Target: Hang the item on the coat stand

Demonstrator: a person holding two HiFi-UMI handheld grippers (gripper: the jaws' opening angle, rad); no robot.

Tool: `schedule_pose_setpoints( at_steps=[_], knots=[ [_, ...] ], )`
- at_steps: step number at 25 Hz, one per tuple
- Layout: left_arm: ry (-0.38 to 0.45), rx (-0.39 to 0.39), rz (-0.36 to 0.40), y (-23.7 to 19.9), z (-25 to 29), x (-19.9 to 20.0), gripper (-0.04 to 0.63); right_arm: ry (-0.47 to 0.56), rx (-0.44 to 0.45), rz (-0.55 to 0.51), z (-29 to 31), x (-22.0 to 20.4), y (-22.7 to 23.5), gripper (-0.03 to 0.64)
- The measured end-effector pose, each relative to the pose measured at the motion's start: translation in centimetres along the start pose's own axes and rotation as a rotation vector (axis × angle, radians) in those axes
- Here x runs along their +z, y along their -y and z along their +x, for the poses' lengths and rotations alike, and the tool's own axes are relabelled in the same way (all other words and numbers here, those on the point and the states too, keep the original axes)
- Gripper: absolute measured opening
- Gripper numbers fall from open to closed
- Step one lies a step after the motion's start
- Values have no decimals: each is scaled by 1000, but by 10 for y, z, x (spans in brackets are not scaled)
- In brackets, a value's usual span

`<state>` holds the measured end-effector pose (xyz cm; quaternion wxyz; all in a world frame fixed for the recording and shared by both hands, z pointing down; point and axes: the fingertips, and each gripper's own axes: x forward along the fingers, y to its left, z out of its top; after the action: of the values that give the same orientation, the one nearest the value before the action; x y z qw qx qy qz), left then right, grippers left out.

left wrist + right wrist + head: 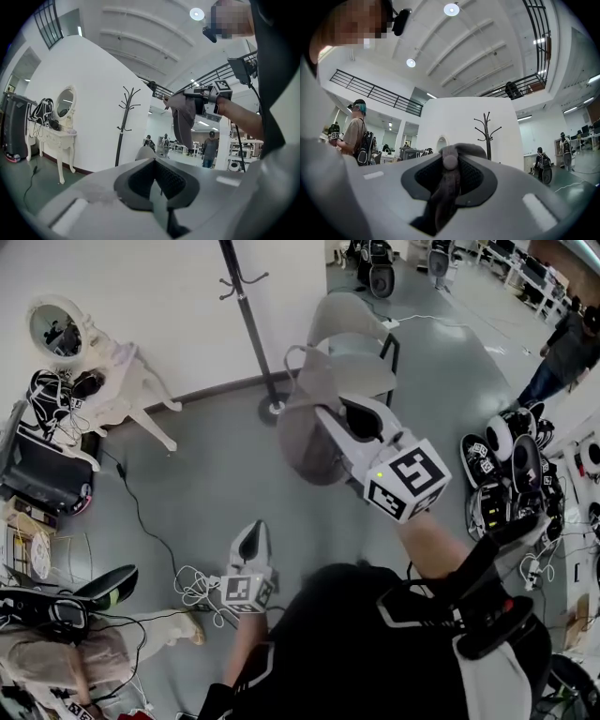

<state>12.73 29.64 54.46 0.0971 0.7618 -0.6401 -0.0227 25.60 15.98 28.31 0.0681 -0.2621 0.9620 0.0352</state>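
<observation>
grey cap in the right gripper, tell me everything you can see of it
The grey cap is soft, matte fabric, with a small round button on its crown and what looks like a thin strap loop at one edge. The right gripper is shut on it, the cloth pinched between the jaws, and the rest droops limply below, touching nothing else. It hangs in the air, apart from the black coat stand, not yet on any hook.

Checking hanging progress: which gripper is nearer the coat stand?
Right. The right gripper, shut on the grey item, is held out near the coat stand, not touching; the left gripper is farther back by the person's body.
</observation>
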Motion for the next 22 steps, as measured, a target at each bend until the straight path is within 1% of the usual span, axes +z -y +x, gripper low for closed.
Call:
schedule_pose_setpoints(
  at_steps=[5,10,12,16,22],
  knots=[
    [8,6,-5,-16,-10,0,23,-3,-3,-10,9,-1,-13,83],
    [10,-43,10,-24,-25,-3,23,-10,-33,-7,11,-4,-31,83],
    [12,-50,13,-32,-27,-2,23,-7,-38,-9,18,-2,-38,83],
    [10,-46,0,-41,-35,-7,22,-25,-32,-19,22,-7,-51,83],
    [4,-22,-25,-69,-26,-6,22,-22,-23,-19,49,-13,-48,83]
  ],
)
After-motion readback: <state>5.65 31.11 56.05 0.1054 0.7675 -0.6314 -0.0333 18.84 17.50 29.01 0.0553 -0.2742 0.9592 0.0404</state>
